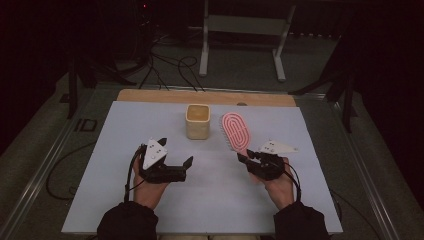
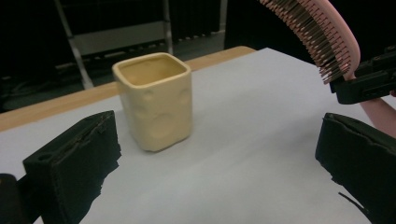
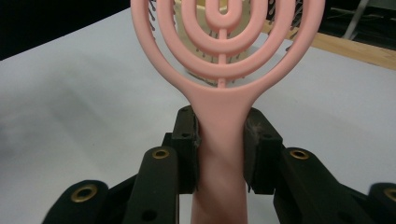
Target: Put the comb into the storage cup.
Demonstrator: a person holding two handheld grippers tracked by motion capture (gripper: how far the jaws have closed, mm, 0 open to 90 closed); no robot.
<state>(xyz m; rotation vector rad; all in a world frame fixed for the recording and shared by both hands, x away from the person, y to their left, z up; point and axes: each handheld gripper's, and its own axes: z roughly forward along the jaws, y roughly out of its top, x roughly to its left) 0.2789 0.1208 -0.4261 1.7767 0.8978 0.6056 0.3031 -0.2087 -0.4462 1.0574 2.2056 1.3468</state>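
A pink hairbrush (image 1: 236, 131) with looped ribs is held up off the table, its handle clamped in my right gripper (image 1: 245, 158). In the right gripper view the jaws press both sides of the hairbrush handle (image 3: 221, 135), and the head rises in front of the cup. A cream square cup (image 1: 197, 121) stands upright on the white mat, just left of the brush head. My left gripper (image 1: 176, 153) hovers open at the near left with nothing in it; its view looks at the cup (image 2: 154, 100) between the wide-apart jaws, with the hairbrush bristles (image 2: 322, 37) at upper right.
The white mat (image 1: 125, 165) covers a wooden table whose bare edge (image 1: 150, 96) shows at the back. Beyond it stand a white metal frame (image 1: 245, 35) and loose cables (image 1: 170, 67) on the dark floor. Metal rails run along both table sides.
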